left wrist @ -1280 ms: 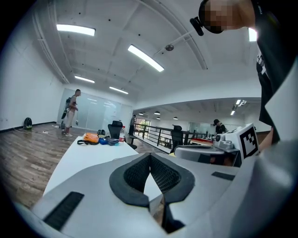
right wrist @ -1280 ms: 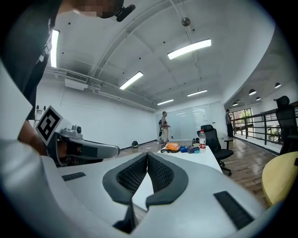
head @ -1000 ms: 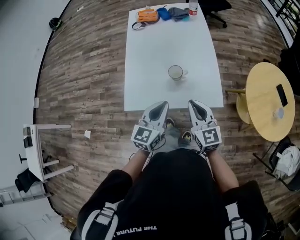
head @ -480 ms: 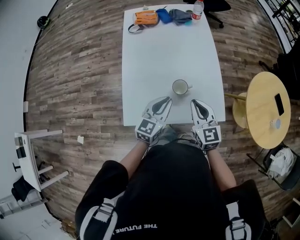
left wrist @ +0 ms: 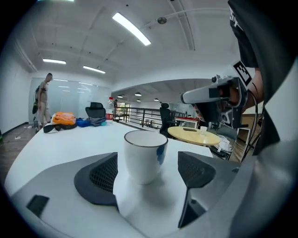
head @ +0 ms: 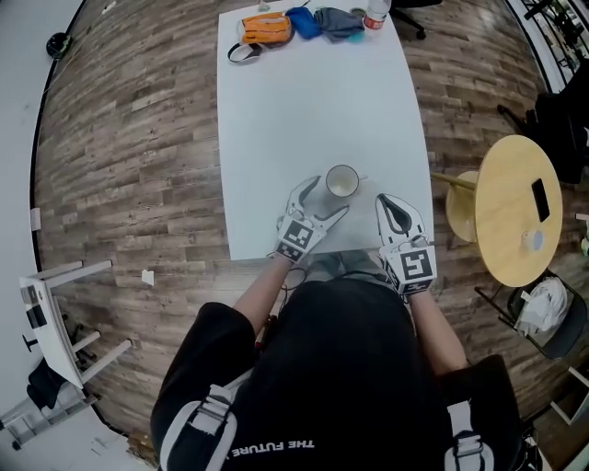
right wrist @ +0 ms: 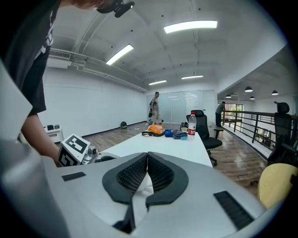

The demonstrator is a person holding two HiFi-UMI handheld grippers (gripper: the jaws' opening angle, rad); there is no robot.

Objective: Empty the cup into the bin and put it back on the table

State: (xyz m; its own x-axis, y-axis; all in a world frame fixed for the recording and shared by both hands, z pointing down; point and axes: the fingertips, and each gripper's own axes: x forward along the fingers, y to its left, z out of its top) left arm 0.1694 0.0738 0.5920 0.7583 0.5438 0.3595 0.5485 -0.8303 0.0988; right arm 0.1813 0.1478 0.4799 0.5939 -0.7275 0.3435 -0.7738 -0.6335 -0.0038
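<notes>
A white cup [head: 342, 180] with a dark rim stands upright on the white table [head: 304, 101], near its front edge. My left gripper [head: 324, 199] reaches in from the front left. Its jaws are opening, and the cup [left wrist: 144, 155] stands between the pads [left wrist: 100, 176] with a gap on each side. My right gripper [head: 388, 202] hovers over the table's front edge to the right of the cup, jaws shut [right wrist: 147, 174] on nothing. I cannot see into the cup from here. No bin is in view.
At the table's far end lie an orange bag [head: 267, 28], blue and grey bundles [head: 322, 20] and a water bottle [head: 375, 11]. A round yellow table [head: 517, 207] with a phone stands to the right, a white stand [head: 46, 294] to the left on the wood floor.
Both grippers have come forward from the table's front edge toward the cup. The left gripper's jaws have opened on either side of the cup. The right stays shut.
</notes>
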